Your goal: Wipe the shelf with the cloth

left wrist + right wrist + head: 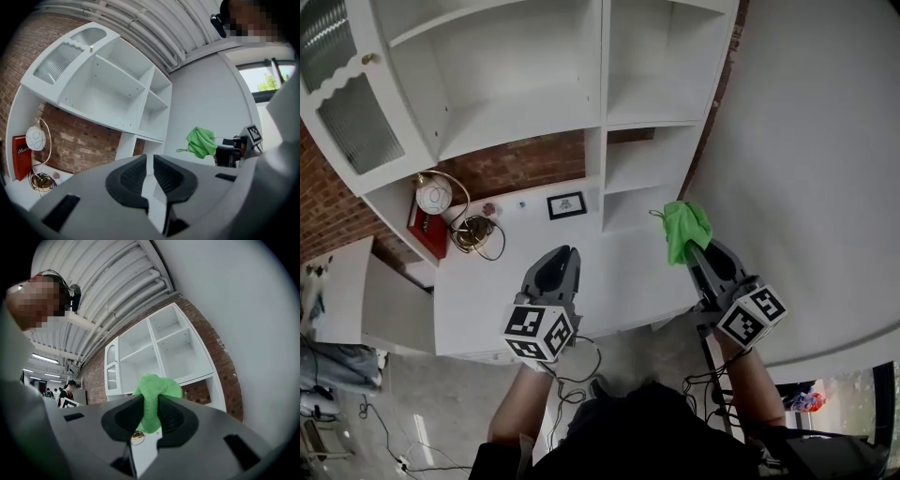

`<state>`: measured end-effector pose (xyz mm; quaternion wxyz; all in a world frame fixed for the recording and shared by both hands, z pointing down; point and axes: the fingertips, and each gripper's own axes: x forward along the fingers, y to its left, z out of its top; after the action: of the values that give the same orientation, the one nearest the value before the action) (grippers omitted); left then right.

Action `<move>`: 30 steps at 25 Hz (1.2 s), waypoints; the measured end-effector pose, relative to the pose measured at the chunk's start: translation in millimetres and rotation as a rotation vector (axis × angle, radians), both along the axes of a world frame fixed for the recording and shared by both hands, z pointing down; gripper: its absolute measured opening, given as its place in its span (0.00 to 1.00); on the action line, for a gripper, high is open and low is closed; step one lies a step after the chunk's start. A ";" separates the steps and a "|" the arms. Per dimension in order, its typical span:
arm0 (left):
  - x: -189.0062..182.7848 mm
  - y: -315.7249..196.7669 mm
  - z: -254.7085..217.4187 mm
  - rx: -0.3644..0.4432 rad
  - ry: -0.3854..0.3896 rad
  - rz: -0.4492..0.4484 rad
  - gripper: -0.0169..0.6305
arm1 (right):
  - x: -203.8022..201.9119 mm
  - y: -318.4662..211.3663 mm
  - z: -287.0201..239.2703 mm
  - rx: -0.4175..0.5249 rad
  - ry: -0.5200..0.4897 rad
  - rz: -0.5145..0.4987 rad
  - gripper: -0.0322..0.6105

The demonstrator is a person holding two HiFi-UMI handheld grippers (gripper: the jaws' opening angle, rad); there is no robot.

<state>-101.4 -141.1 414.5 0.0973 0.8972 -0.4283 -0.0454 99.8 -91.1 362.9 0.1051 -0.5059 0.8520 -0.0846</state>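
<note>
My right gripper (695,249) is shut on a bunched green cloth (685,228), which sticks up out of the jaws in the right gripper view (154,391). It hovers in front of the small lower-right compartments of the white shelf unit (603,131), above the white counter (609,281). The left gripper (566,255) is held over the counter's middle, jaws together with nothing between them. From the left gripper view, the cloth (201,142) hangs to the right of the shelf unit (140,108); that gripper's own jaws (150,171) close on only a thin slit.
On the counter's left stand a globe lamp (433,195), a red book (427,232) and coiled wire (476,234). A small framed picture (567,204) leans against the brick back. A glass door (347,103) stands open at left; a white wall (806,141) bounds the right.
</note>
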 end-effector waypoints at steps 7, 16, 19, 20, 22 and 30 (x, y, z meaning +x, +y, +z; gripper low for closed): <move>-14.4 -27.6 -3.1 0.005 0.009 -0.038 0.10 | -1.5 -41.9 -18.0 0.011 -0.046 -0.045 0.18; 9.4 -65.4 -9.3 0.005 -0.041 -0.121 0.10 | 28.6 -91.8 -24.0 0.036 -0.117 -0.175 0.18; 31.6 -83.1 -19.3 0.020 -0.061 -0.140 0.10 | 49.4 -115.6 -33.6 0.052 -0.137 -0.214 0.18; 38.8 -87.6 -21.0 0.023 -0.066 -0.145 0.10 | 56.6 -122.8 -37.9 0.058 -0.144 -0.227 0.18; 49.7 -93.8 -21.0 0.023 -0.076 -0.156 0.10 | 68.8 -136.1 -46.8 0.066 -0.155 -0.251 0.18; 63.3 -121.6 -18.5 0.016 -0.098 -0.161 0.10 | 75.4 -204.4 -83.4 0.003 -0.203 -0.357 0.18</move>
<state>-38.1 -262.7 396.0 0.0649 0.8619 -0.5027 -0.0127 175.3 -295.5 279.4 0.1747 -0.3356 0.9133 -0.1511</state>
